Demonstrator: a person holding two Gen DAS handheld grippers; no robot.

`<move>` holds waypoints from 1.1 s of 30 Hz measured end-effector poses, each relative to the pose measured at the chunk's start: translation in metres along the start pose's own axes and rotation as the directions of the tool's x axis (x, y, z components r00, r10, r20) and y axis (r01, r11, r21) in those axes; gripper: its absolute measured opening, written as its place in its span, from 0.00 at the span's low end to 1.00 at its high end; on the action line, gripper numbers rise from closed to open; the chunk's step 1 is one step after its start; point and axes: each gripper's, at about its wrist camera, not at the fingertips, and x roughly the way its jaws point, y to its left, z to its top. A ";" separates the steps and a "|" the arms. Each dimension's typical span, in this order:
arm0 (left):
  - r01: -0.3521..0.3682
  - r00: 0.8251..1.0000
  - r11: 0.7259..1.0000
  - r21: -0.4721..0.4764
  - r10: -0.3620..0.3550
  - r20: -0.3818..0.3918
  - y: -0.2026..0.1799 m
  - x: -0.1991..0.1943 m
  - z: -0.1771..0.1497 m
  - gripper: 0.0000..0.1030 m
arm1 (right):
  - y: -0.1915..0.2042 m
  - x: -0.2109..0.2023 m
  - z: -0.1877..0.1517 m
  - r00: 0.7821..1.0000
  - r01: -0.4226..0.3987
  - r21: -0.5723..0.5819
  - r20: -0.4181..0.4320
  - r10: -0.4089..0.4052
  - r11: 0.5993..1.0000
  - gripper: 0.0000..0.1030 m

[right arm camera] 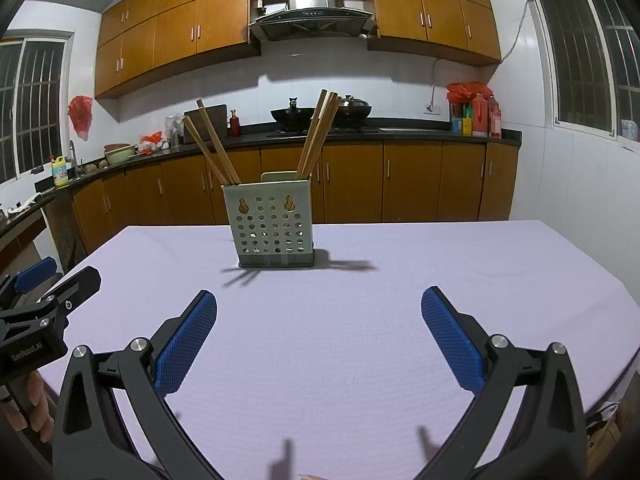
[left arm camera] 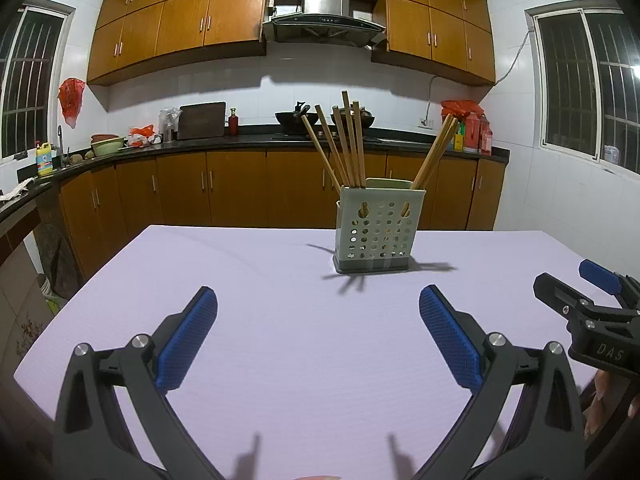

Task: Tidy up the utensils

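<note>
Left gripper (left arm camera: 318, 304) spread wide, nothing between jaws. Right gripper (right arm camera: 319, 305) same: spread, empty. Utensil holder (left arm camera: 376, 228) upright on table (left arm camera: 280, 340), well ahead of both jaws, right of left's centreline, left of right's. Chopsticks (left arm camera: 346, 144) standing inside, leaning.
</note>
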 end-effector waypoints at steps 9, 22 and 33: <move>0.000 1.000 1.000 0.001 0.000 0.000 -0.001 0.000 0.001 0.96 | 0.000 0.000 0.000 1.000 0.001 0.000 -0.001 -0.001 1.000 0.98; 0.001 1.000 1.000 0.001 -0.001 0.000 0.000 0.000 0.000 0.96 | -0.001 -0.001 -0.001 1.000 -0.002 0.005 -0.003 0.002 1.000 0.98; 0.002 1.000 1.000 0.000 -0.002 -0.001 0.000 0.000 0.001 0.96 | -0.001 -0.002 -0.001 1.000 -0.002 0.007 -0.004 0.002 1.000 0.98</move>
